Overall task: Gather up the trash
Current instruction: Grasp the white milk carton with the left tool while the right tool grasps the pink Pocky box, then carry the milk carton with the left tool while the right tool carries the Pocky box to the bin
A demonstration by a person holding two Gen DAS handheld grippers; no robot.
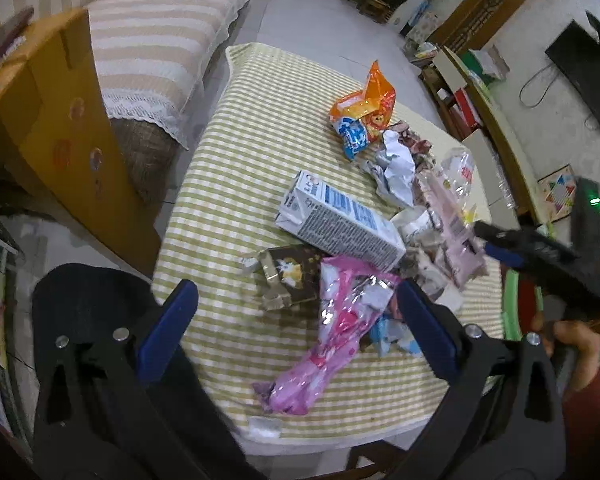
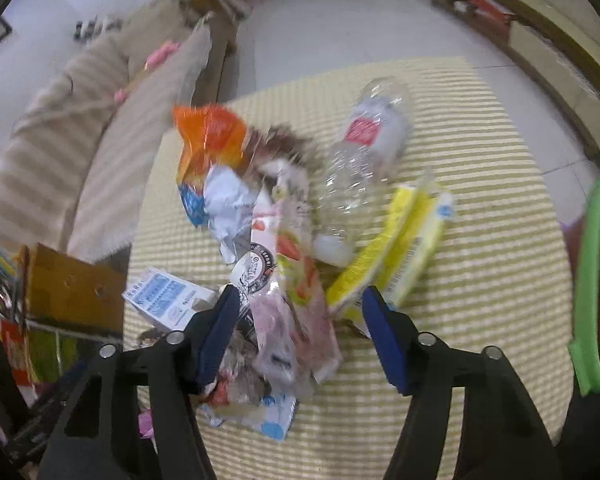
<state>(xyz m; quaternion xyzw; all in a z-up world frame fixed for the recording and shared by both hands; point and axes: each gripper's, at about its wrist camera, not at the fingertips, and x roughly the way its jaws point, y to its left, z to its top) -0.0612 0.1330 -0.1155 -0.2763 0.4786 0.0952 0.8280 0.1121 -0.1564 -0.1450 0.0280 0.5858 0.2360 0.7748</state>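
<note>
A pile of trash lies on a table with a green-and-white striped cloth point(image 1: 236, 184). It holds a white-and-blue milk carton point(image 1: 340, 220), an orange snack bag point(image 1: 364, 104), crumpled white paper point(image 1: 396, 172), a pink wrapper point(image 1: 332, 336), a dark box point(image 1: 292, 280) and a clear plastic bottle point(image 2: 364, 160). My left gripper point(image 1: 296, 304) is open above the pink wrapper. My right gripper point(image 2: 300, 312) is open around a pale pink strawberry wrapper point(image 2: 292, 304); it also shows in the left wrist view point(image 1: 484, 236). A yellow wrapper point(image 2: 396, 252) lies beside it.
A brown cardboard box point(image 1: 60, 136) stands left of the table. A striped sofa point(image 1: 152, 48) is behind it. A green-rimmed red bin point(image 2: 596, 280) is at the table's right edge. A TV point(image 1: 588, 76) and low cabinet stand at the right wall.
</note>
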